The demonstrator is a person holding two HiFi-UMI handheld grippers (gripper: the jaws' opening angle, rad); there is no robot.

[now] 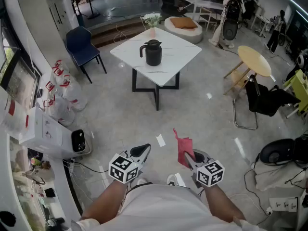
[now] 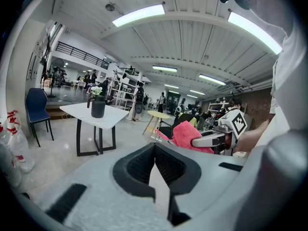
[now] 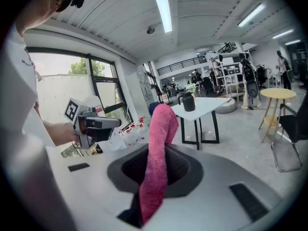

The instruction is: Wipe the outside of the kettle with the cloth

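While my right gripper pinches the pink cloth (it sticks up out of the jaws), my left gripper is pressed together with nothing in it. I see the black kettle far ahead on the white surface, well apart from both.

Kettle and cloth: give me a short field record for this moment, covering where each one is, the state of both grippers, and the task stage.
kettle: black kettle, upright on the white table across the floor from the person
cloth: pink cloth, clamped in the right gripper, sticking out past its jaws
left gripper: shut, nothing between its jaws
contact: cloth well apart from kettle
stage: wiping not yet begun
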